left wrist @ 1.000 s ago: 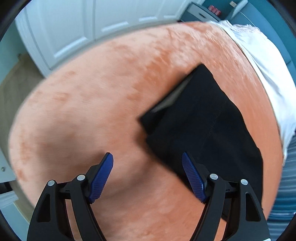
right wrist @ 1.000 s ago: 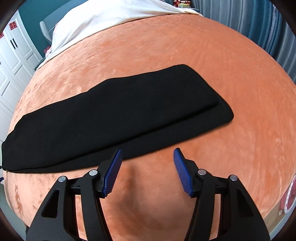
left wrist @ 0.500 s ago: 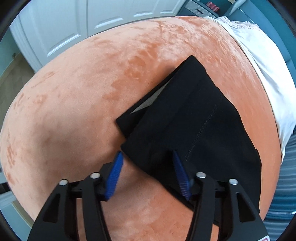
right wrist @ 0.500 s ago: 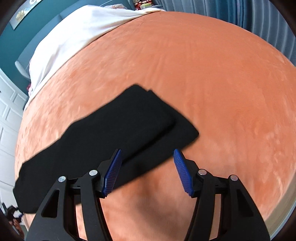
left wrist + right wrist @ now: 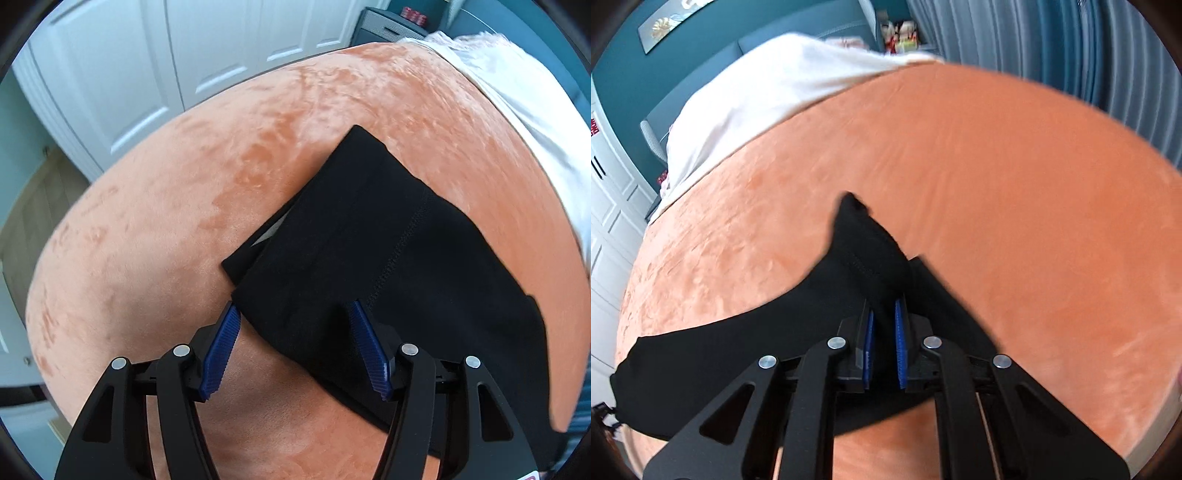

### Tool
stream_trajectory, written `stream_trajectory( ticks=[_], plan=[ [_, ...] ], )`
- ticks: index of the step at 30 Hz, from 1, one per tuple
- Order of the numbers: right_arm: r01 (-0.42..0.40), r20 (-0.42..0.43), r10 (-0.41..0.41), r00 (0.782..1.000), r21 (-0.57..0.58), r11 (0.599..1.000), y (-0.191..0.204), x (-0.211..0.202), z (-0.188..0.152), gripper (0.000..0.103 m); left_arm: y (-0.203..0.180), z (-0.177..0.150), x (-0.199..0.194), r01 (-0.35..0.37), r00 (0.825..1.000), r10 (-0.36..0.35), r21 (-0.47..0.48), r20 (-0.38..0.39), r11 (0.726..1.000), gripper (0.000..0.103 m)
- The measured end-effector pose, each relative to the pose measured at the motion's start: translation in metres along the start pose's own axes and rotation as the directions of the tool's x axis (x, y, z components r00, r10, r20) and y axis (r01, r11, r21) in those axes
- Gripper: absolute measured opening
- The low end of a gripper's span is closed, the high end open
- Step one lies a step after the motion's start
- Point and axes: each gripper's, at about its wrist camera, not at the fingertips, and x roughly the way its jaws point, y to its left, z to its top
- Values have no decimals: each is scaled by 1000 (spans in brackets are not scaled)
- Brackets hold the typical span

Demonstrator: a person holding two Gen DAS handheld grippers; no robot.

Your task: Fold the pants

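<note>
the black pants (image 5: 373,266) lie flat on the orange plush bedspread (image 5: 177,229), already doubled lengthwise into one long strip, one leg stacked on the other with the lower layer peeking out along the edge. everything here is placed relative to that strip. at its waistband end, the left gripper (image 5: 295,332) has its blue pads spread wide, straddling the near corner of the fabric; one pad sits off the cloth over the bedspread, the other over the black cloth, and nothing is clamped between them yet. at the strip's opposite end, the right gripper (image 5: 884,328) has its pads pressed together on a bunch of the pants (image 5: 864,254), and the pinched end stands up off the bedspread in a peak (the picture is blurred there, so how many layers are caught is unclear). a white sheet (image 5: 768,85) lies beyond the far side of the strip, well apart from it.

judging by this, the lengthwise fold is done and the crosswise folds are left. the strip is at full length, so the leg end needs carrying over toward the waistband, probably with the left tool pinning or lifting its corner, and perhaps one more fold after that to make a compact bundle.
</note>
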Motion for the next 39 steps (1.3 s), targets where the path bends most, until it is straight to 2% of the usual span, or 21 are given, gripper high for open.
stream_trajectory(
  ticks=[3,4,5,8,9,11,12,14,15,17,18,21,24,27,29,30,33,34,35,36,39],
  plan=[
    [58,-149,-61,987,-28,998,-17,45,-23,11,-2,-4,15,-27,999,28,19,-28,999,60],
    [79,-146,-87,986,-59,995,-14,50,-30,11,0,-5,17,-24,999,24,17,-29,1000,60],
    [102,-116,-111,987,-82,991,-7,43,-30,12,3,-6,18,-18,1000,18,9,-21,1000,62],
    [127,-59,-130,990,-45,991,2,17,-25,30,9,-5,4,-10,1000,10,-12,13,1000,61],
    [151,-28,-153,988,-48,987,4,6,-24,29,11,-5,-4,-11,999,12,-18,34,1000,61],
    [236,84,-229,970,-84,968,18,-28,-23,30,16,-4,-24,-21,996,23,-28,82,999,61],
    [233,129,-219,967,-108,966,31,-43,-24,30,16,-3,-32,-26,994,29,-32,106,999,61],
    [134,132,-116,984,-137,981,56,-54,-28,29,11,-4,-51,-18,986,21,-17,164,1000,65],
    [46,95,-30,995,-171,984,81,-53,-33,29,4,-5,-59,-22,980,21,2,200,1000,67],
    [-61,31,70,997,-232,971,124,-45,-45,29,-13,-10,-68,-28,969,12,60,248,998,72],
    [-152,-31,149,988,-268,951,161,-37,-57,29,-25,-12,-68,-33,964,6,98,264,995,75],
    [-304,-129,275,953,-362,881,252,-21,-89,29,-63,-11,-51,-27,966,-26,201,256,979,76],
    [-456,-258,377,890,-468,757,371,-4,-137,29,-90,0,-17,-25,983,-23,256,185,966,76],
    [-521,-333,401,853,-515,681,452,15,-168,28,-103,10,21,-20,996,-6,276,91,961,76],
    [-527,-363,384,849,-529,665,489,39,-176,28,-102,11,41,-64,997,47,272,67,960,76],
    [-523,-375,368,851,-543,657,504,50,-181,28,-98,12,49,-65,997,50,265,62,962,76],
    [-495,-388,318,865,-557,667,533,87,-174,25,-96,7,47,-64,994,33,305,106,950,80],
    [-492,-396,309,865,-542,682,536,102,-168,25,-99,4,49,-76,993,39,330,115,941,81],
    [-510,-414,324,850,-500,700,536,107,-163,25,-102,0,51,-96,990,51,359,132,928,81],
    [-518,-420,334,844,-474,712,538,103,-157,25,-104,-4,50,-110,987,56,378,149,919,81],
    [-537,-357,405,842,-479,694,540,74,-145,26,-102,-6,48,-104,987,45,392,157,914,81]
  ],
)
